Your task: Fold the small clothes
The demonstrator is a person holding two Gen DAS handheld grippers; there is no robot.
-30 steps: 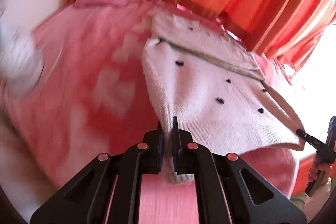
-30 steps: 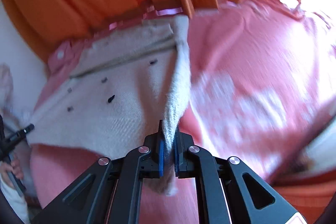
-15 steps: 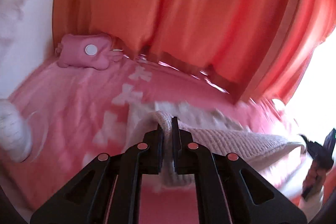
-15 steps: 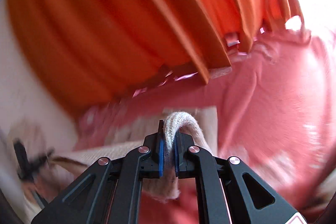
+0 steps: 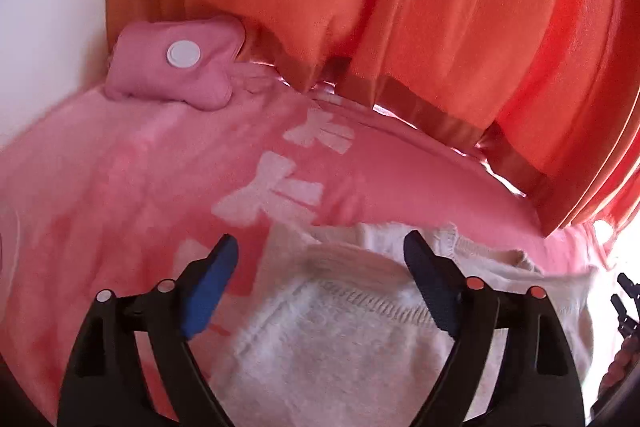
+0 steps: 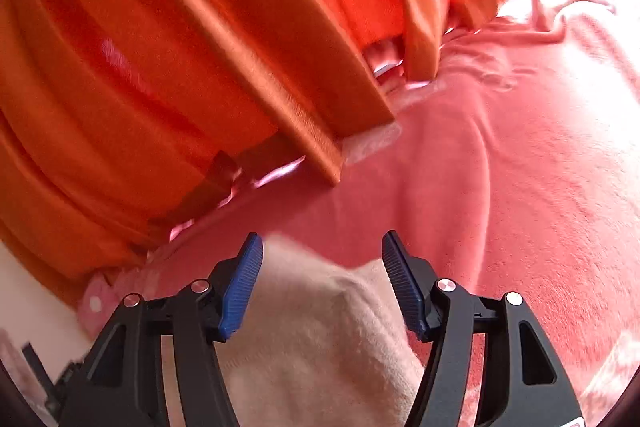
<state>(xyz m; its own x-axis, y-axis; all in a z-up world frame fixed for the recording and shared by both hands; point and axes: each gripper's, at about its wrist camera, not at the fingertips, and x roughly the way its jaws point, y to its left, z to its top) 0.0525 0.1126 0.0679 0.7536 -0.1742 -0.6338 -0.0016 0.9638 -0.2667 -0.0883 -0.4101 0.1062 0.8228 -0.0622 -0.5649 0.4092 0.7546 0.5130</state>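
Behind pink blanket (image 5: 120,195), orange curtains (image 5: 360,7).

Each handheld tool is built of matte black plastic struts with triangular cut-outs. On the left gripper (image 5: 320,263) and the right gripper (image 6: 322,259), ribbed blue pads line the jaws (round silver screw heads mark the pivots).

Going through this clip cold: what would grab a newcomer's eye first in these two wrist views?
The orange curtain fills the top of both views, hanging down to the pink blanket. In front, the pale knit garment lies on the blanket with the left gripper and right gripper both wide open over it. A pink pouch with a white disc sits at the blanket's far left.
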